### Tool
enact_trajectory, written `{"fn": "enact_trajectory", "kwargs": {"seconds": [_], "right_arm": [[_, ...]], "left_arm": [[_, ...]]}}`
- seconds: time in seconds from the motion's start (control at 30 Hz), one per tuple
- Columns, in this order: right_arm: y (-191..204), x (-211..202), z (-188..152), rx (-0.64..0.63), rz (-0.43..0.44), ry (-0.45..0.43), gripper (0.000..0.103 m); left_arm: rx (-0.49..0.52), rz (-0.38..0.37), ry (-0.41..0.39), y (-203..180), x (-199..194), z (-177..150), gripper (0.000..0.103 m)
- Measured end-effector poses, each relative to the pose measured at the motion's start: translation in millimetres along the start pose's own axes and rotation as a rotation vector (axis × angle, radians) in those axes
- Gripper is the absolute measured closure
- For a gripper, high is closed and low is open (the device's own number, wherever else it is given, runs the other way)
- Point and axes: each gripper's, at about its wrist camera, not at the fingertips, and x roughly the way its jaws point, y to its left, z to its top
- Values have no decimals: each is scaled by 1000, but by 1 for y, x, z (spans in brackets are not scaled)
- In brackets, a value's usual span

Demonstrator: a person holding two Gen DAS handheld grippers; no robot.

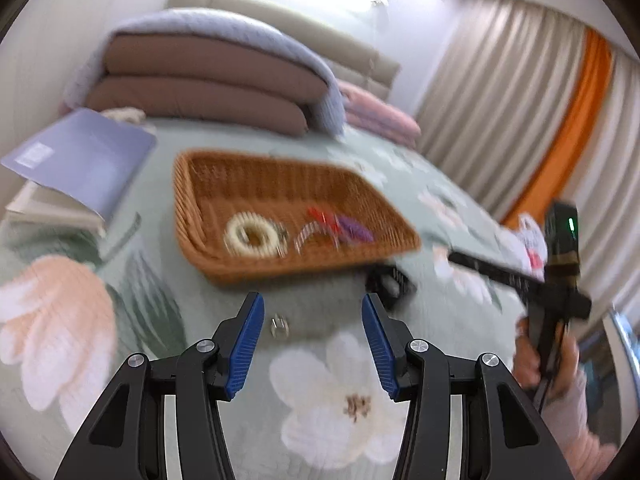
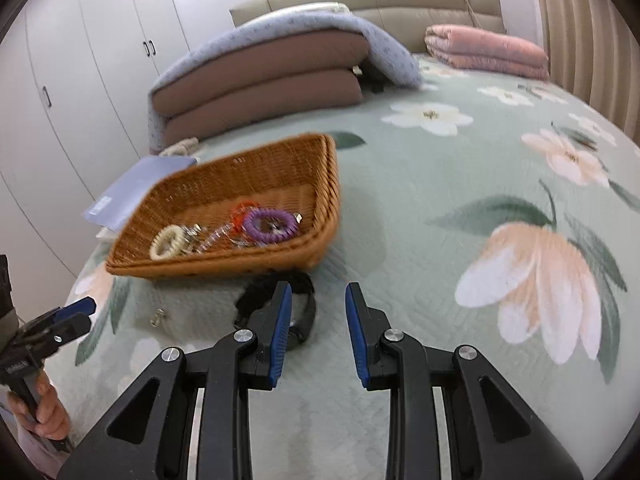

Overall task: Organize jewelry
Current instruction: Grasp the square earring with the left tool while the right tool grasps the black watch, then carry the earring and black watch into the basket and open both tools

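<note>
With both grippers' jaws apart and empty, the black wristband (image 2: 280, 308) on the bed looks light and floppy, best pinched across its strap.

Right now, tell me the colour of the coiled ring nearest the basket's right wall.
Purple coiled ring, clearest in the right wrist view.

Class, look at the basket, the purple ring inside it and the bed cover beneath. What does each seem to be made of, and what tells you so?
Basket: woven wicker or rattan, possibly an imitation; fine brown ribbing, slight sheen.
Purple ring: probably plastic, coiled; glossy ridged surface, though blurred.
Bed cover: quilted fabric, matt; stitched lines and a printed flower pattern.
</note>
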Motion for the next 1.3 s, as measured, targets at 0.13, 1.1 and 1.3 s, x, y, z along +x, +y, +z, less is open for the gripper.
{"fn": "enact_trajectory", "kwargs": {"seconds": [0.13, 1.1, 1.3], "right_arm": [[-7, 23, -2, 28, 65, 55, 73], [4, 80, -2, 18, 100, 154, 93], [28, 76, -11, -70, 177, 193, 93]], "left_arm": [[-7, 61, 39, 4, 26, -11, 54], [165, 278, 202, -22, 111, -12, 80], [190, 277, 149, -29, 97, -16, 88]]}}
